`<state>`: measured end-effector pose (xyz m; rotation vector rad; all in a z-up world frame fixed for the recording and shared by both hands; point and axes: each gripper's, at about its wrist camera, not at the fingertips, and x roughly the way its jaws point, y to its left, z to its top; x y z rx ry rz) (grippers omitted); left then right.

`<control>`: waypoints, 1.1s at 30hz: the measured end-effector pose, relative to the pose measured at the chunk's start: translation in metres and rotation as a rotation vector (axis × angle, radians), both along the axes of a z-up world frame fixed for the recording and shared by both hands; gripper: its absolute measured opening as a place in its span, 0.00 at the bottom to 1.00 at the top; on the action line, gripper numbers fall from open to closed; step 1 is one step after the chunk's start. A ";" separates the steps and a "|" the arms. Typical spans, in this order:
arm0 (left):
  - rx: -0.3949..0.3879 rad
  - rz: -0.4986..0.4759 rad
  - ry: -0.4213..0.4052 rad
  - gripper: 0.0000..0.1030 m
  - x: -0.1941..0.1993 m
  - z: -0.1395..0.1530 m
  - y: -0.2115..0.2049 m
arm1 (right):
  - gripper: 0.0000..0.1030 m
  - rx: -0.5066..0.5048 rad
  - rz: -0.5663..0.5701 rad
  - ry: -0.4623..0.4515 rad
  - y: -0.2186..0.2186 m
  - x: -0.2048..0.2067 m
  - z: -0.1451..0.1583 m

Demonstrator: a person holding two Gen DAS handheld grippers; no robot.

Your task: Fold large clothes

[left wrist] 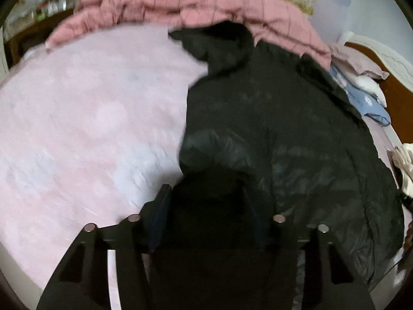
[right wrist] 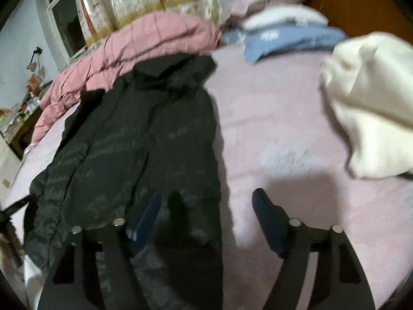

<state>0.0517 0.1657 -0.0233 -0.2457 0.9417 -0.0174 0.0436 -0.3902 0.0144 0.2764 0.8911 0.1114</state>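
Note:
A long black padded jacket (left wrist: 284, 116) lies spread on the pink bed sheet (left wrist: 90, 129), its hood toward the far side. In the left wrist view my left gripper (left wrist: 209, 206) sits at the jacket's near edge. A bunch of black fabric fills the whole gap between its fingers, and the right finger is lost against the dark cloth. In the right wrist view the jacket (right wrist: 142, 134) lies to the left. My right gripper (right wrist: 206, 206) straddles its right near edge, with one blue pad over the fabric and the other over the bare sheet (right wrist: 284, 129), a gap showing.
A rumpled pink checked quilt (left wrist: 193, 2) (right wrist: 144, 41) is heaped along the far side of the bed. A blue garment (right wrist: 284, 41) and a white garment (right wrist: 374, 103) lie to the right of the jacket. A brown headboard (left wrist: 397, 98) stands at the right.

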 end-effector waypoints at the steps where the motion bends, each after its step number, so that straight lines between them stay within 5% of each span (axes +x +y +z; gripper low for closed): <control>1: -0.007 -0.003 0.007 0.49 -0.001 -0.001 -0.002 | 0.56 0.026 0.017 0.011 0.001 0.001 -0.005; 3: 0.020 -0.018 -0.003 0.41 -0.007 0.004 -0.008 | 0.50 0.084 0.049 0.019 0.004 -0.005 -0.012; 4: 0.020 -0.030 -0.010 0.21 -0.009 0.007 -0.009 | 0.40 0.081 0.050 0.008 0.005 -0.007 -0.014; 5: -0.005 -0.046 -0.022 0.04 -0.012 0.009 -0.009 | 0.28 0.064 0.049 -0.003 0.007 -0.011 -0.014; 6: -0.049 -0.066 -0.037 0.04 -0.016 0.014 -0.010 | 0.06 0.039 0.016 -0.030 0.007 -0.017 -0.012; 13: -0.006 -0.073 -0.311 0.04 -0.043 0.091 -0.018 | 0.04 0.080 -0.040 -0.242 0.005 -0.034 0.034; 19: -0.004 -0.015 -0.357 0.04 -0.029 0.126 -0.011 | 0.04 0.006 -0.043 -0.321 0.015 -0.029 0.081; 23: 0.012 0.037 -0.368 0.05 0.002 0.109 0.000 | 0.04 0.012 -0.090 -0.369 0.007 -0.011 0.079; 28: -0.047 0.085 -0.252 0.06 0.047 0.058 0.012 | 0.04 -0.206 -0.085 -0.314 0.027 0.036 0.043; 32: -0.036 0.067 -0.169 0.24 0.051 0.035 0.013 | 0.09 -0.215 -0.064 -0.191 0.021 0.047 0.013; 33: -0.045 0.058 -0.181 0.31 0.042 0.035 0.013 | 0.21 -0.205 -0.068 -0.188 0.018 0.043 0.011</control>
